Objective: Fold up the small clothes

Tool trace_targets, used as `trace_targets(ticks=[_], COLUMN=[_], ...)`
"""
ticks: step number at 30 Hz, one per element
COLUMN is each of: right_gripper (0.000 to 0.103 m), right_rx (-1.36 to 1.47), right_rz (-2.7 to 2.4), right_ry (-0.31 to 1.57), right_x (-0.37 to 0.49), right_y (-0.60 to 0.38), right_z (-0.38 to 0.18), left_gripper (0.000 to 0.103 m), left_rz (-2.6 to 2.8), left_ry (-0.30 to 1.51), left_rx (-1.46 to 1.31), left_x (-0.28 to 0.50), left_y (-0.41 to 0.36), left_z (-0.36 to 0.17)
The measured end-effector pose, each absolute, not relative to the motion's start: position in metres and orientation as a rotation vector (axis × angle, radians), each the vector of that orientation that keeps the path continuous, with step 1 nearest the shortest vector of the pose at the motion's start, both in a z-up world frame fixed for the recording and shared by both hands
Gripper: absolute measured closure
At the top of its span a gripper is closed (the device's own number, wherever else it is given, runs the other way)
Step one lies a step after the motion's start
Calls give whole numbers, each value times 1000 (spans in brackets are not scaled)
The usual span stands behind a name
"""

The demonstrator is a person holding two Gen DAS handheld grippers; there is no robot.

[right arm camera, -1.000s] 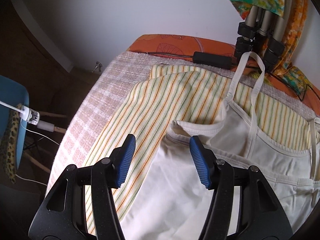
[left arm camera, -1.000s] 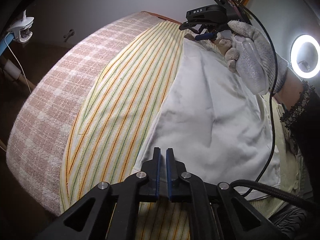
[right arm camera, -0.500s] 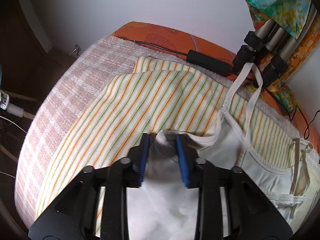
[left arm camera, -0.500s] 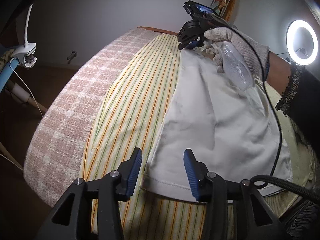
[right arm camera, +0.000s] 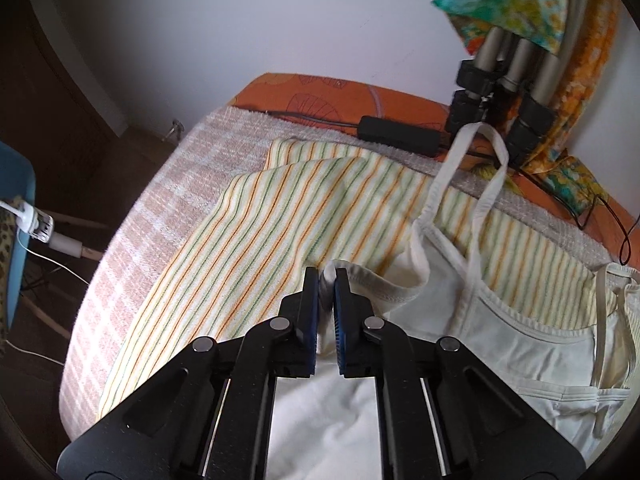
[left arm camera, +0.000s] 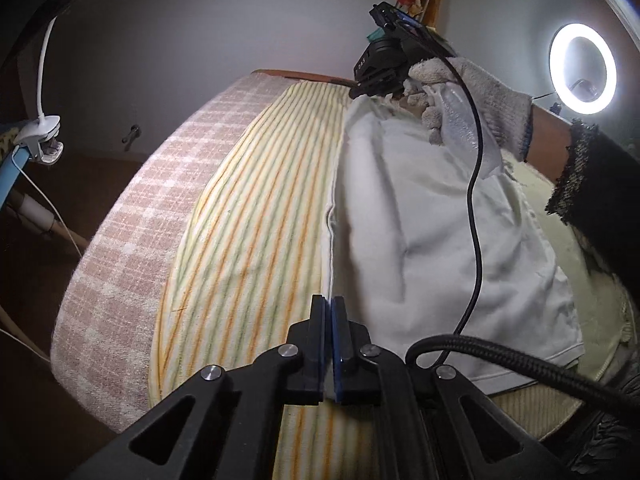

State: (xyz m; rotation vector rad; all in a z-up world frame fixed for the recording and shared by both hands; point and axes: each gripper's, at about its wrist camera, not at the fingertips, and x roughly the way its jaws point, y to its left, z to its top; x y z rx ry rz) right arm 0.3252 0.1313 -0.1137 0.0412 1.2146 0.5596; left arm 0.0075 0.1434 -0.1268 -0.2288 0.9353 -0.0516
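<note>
I have the white camisole (left arm camera: 432, 240) lying on the striped cloth (left arm camera: 248, 248) over the bed's near edge; my left gripper (left arm camera: 329, 308) pinches its hem corner, my right gripper (right arm camera: 327, 280) its armhole edge; next, I judge, lift both and fold the side across.

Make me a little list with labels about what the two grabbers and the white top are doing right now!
garment: white top, lying on a striped cloth
left gripper: fingers shut on the top's side edge, near the hem
right gripper: fingers shut on the top's edge below a strap
under it all: pink checked blanket
right hand: gloved, holding the right gripper
fold: not yet made, top still spread flat
</note>
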Motion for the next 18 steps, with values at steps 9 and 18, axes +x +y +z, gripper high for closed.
trace_targets(ticks=[9, 18], right_gripper=[96, 95], right_rx=[103, 126], right_rz=[552, 508], right_ry=[1154, 1197], right_x=[314, 309], right_y=[69, 24], right_z=[-92, -116], left_gripper=[103, 103], left_rz=[-210, -324], left_ry=[911, 985], left_rx=[-175, -85], left_x=[5, 16], left_y=[86, 24], left_z=[-105, -121])
